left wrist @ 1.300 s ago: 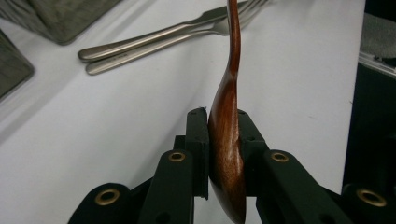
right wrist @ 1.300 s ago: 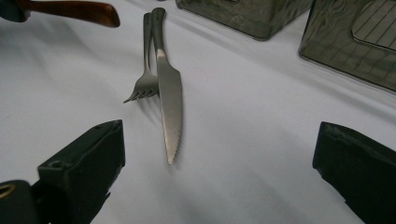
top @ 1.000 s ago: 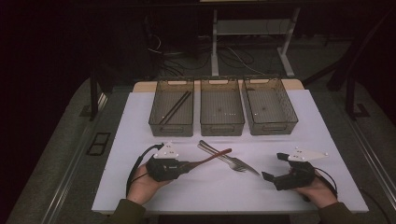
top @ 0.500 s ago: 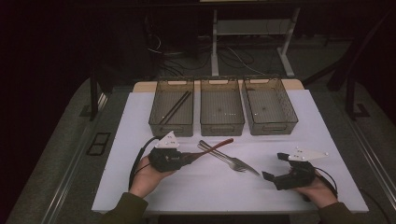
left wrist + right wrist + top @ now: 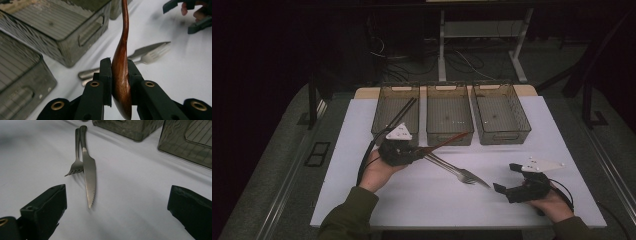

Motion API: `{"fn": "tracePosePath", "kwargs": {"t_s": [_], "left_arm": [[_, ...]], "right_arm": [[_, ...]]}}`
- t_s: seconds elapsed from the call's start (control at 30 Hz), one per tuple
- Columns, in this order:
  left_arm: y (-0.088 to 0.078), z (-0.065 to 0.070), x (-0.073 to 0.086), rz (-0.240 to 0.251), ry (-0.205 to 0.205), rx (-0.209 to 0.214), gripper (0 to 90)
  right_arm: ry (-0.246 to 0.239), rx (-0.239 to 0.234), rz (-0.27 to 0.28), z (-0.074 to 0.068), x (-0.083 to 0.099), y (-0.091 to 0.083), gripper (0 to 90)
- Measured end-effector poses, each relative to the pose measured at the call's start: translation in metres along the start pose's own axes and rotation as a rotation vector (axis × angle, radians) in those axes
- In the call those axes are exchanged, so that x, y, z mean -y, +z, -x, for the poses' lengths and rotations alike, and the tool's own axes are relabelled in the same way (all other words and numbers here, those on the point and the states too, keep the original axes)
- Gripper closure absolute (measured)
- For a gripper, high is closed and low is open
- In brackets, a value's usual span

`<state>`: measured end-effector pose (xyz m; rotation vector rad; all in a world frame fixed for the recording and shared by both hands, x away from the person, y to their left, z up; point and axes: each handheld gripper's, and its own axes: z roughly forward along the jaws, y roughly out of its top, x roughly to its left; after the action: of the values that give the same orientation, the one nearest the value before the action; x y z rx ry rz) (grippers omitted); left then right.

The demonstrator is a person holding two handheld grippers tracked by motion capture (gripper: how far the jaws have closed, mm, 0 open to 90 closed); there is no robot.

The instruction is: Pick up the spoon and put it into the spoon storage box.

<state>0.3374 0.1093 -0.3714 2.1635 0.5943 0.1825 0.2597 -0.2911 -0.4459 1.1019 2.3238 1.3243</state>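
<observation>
White sheeting covers the table (image 5: 362, 130), which stands in a dim room with dark floor and cables beyond its far edge. Three clear smoked bins sit in a row along the far side: the left bin (image 5: 396, 107) holds dark chopsticks (image 5: 404, 112) leaning diagonally, while the middle bin (image 5: 449, 112) and right bin (image 5: 501, 111) look bare apart from small specks.

From the high view, the person's left hand (image 5: 377, 172) reaches in from the bottom edge in an olive sleeve, forearm angled up and to the right. It carries the left gripper (image 5: 414, 155) just in front of the left bin, pointing toward the right. Its jaws are clamped on the bowl of a reddish-brown wooden spoon (image 5: 121, 75); in the left gripper view the bowl sits edge-on between the two black pads, and the handle runs away from the camera. In the high view the handle slants up and right toward the front wall of the middle bin.

A metal fork (image 5: 75, 168) and a serrated knife (image 5: 89, 172) lie side by side on the sheeting near the table's middle, touching along their handles, their tips pointing toward the right gripper.

On the near right side, the person's right hand (image 5: 552, 202) rests low at the table, holding the right gripper (image 5: 507, 180) aimed left toward the knife tip. Its jaws stand wide apart with nothing between them.
</observation>
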Motion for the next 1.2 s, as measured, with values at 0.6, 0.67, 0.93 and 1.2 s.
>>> {"fn": "tracePosePath", "kwargs": {"t_s": [0.6, 0.67, 0.93, 1.2], "left_arm": [[0.021, -0.031, -0.045, 0.011, -0.025, -0.1, 78.3], [0.025, -0.034, -0.049, 0.005, -0.031, -0.114, 78.3], [0.042, -0.047, -0.064, -0.017, -0.059, -0.165, 78.2], [0.061, -0.058, -0.074, -0.034, -0.075, -0.206, 78.2]], "right_arm": [[0.001, 0.001, 0.003, 0.0, 0.0, -0.001, 1.8], [0.002, 0.001, 0.003, 0.0, 0.0, -0.001, 1.8], [0.003, 0.0, 0.004, 0.0, 0.0, -0.001, 1.8], [0.004, -0.004, 0.006, 0.0, 0.0, -0.001, 1.8]]}}
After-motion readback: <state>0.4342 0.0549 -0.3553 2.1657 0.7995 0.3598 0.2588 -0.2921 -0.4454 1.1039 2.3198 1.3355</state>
